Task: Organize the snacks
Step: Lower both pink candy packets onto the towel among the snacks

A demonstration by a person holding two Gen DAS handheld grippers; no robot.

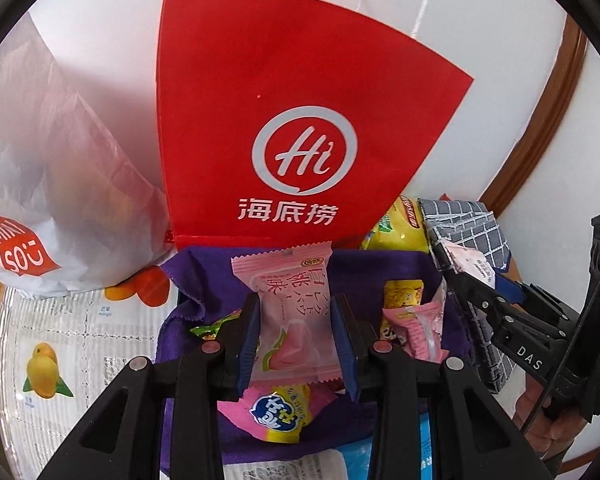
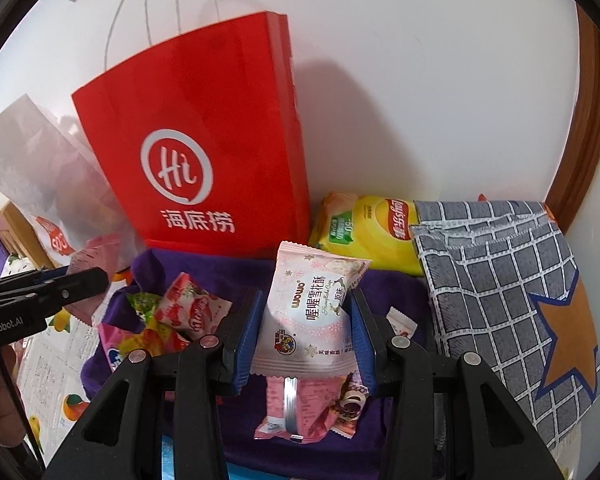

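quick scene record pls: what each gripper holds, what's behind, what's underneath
left gripper: shut on pink peach snack packet
right gripper: shut on pale pink wowo snack packet
behind: red paper bag, upright against the wall
underneath: purple cloth with loose snacks
right side: yellow chip bag, grey grid-pattern bag
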